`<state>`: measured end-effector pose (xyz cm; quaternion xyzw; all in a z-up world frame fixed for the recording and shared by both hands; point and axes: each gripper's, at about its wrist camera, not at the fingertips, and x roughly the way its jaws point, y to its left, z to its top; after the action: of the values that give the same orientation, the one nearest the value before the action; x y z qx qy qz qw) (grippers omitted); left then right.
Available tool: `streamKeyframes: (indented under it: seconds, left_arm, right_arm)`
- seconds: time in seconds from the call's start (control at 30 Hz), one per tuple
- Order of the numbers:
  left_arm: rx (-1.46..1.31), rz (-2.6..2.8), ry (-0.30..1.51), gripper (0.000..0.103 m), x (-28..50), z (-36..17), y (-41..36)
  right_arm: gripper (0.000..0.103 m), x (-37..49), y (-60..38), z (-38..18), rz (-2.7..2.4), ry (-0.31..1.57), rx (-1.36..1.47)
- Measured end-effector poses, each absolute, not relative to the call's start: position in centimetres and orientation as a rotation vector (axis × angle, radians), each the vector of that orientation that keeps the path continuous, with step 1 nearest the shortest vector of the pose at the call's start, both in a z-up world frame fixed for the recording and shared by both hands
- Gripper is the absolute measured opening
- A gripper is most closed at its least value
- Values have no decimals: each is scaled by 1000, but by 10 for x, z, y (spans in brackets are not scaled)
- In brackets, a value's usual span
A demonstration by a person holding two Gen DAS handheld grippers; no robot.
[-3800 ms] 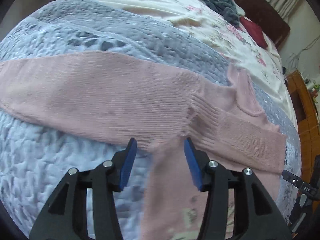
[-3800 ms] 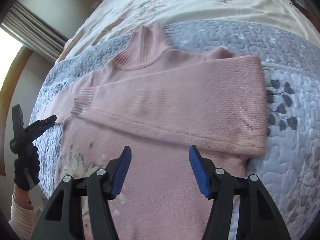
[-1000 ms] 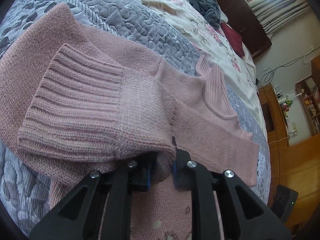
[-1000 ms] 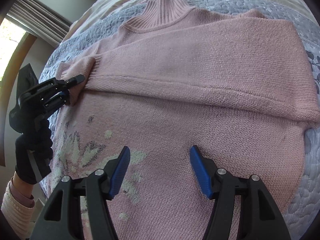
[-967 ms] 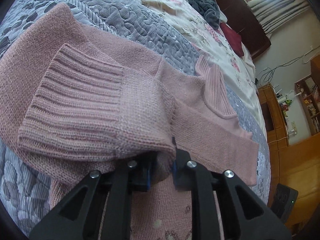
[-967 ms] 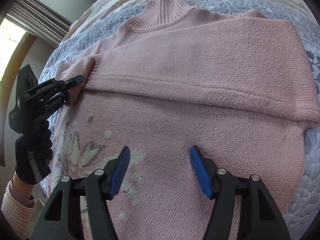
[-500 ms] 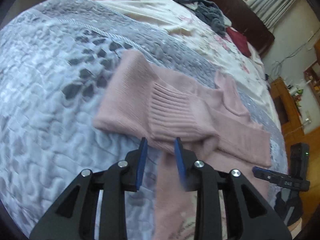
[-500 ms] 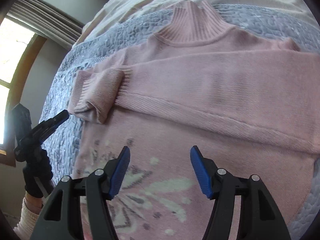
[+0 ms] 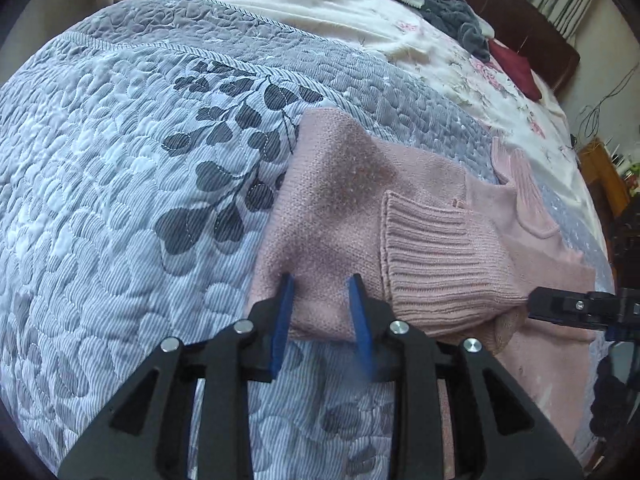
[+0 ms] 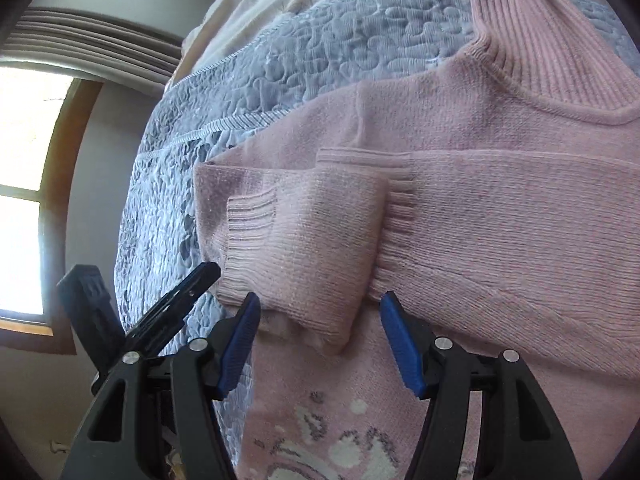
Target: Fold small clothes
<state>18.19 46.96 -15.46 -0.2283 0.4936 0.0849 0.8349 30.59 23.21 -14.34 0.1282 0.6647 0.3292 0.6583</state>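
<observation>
Two tongs over a pink sweater on the bed

We see a bed [image 9: 120,160] with a grey-blue quilt that has dark leaf shapes sewn on it. Past the quilt lies a cream sheet [image 9: 360,12] with little flowers. A dark grey cloth [image 9: 436,0] and a dark red cloth [image 9: 516,68] lie far up the bed, by a dark brown headboard [image 9: 532,20]. We see curtains [image 9: 560,0] behind it. In the right view a bright window [image 10: 28,184] with a wood frame shows at the left.

Our pink sweater [image 10: 500,208] lies flat on the quilt, front side up, with its ribbed collar [image 10: 532,40] toward the top of the bed. One sleeve is folded back on itself, so its ribbed cuff [image 9: 440,268] rests on top of the sweater near the sweater's edge.

Our left tongs [image 9: 320,300] are partly open, with the blue tips just over the near edge of the folded sleeve. They hold nothing. Our right tongs [image 10: 320,324] are wide open and empty, right by the folded sleeve, one tip on each side of it.

We cannot tell if any tip touches the knit. White and grey shapes on the sweater front are cut off at the bottom, so we cannot tell what they are.
</observation>
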Motion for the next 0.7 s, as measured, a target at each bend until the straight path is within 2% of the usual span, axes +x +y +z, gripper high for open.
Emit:
streamKeyframes:
  seconds: [0.1,0.2,0.23,0.27,0.53,0.7]
  left_arm:
    - [-496,184,1004,30,173,-142,471]
    - [-502,182,977,30,166,-130,472]
    - [-491,181,973,30,166,-127,471]
    - [-481,178,971,30,166,-124,470]
    - [-466,127,948,31,180,-109,449]
    - [-437,61,961,31,200,-111,411]
  right_arm:
    - [63,309,245,-155,734,1529,302]
    - [42,309,251,-162,716,1522,280]
    - [29,308,251,-162,723,1513,271]
    - [22,307,248,-158,743,1499,273]
    - [19,303,189,-91,781,1300,259]
    - [19,312,143,-81,703,1271,217]
